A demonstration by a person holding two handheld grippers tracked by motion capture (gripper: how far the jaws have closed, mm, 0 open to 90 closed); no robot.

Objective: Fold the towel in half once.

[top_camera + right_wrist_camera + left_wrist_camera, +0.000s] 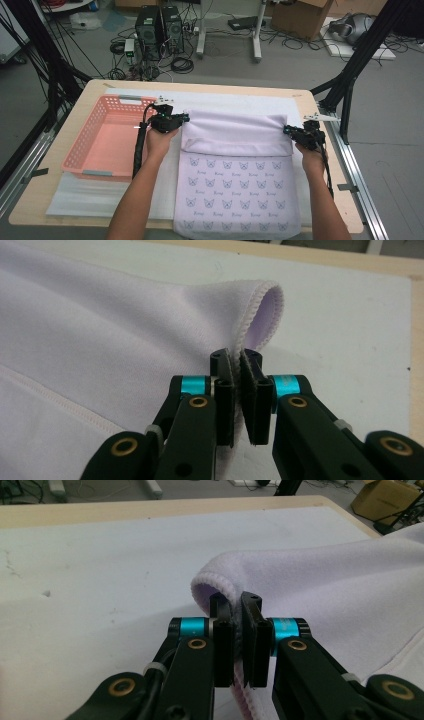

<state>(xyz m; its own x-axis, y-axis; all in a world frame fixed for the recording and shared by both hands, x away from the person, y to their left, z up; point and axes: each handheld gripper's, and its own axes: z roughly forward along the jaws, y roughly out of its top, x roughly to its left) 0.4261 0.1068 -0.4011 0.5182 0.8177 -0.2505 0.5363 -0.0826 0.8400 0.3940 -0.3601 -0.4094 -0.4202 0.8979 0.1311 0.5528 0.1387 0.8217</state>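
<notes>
A pale lilac cloth (235, 175) printed with small butterfly marks lies on the white mat, its far part folded back toward the person, plain side up. My left gripper (181, 119) is shut on the cloth's left far corner; in the left gripper view the hemmed edge (210, 577) loops up from between the jaws of the left gripper (239, 630). My right gripper (289, 130) is shut on the right far corner, and the stitched edge (260, 305) curls above the tips of the right gripper (237, 390). Both corners hang slightly lifted off the mat.
A pink slotted plastic basket (90, 145) stands left of the cloth, close to my left hand. A white mat (235, 100) covers the wooden table (90, 90). Black frame posts (350, 85) rise at the right edge. Computers and cables lie on the floor beyond.
</notes>
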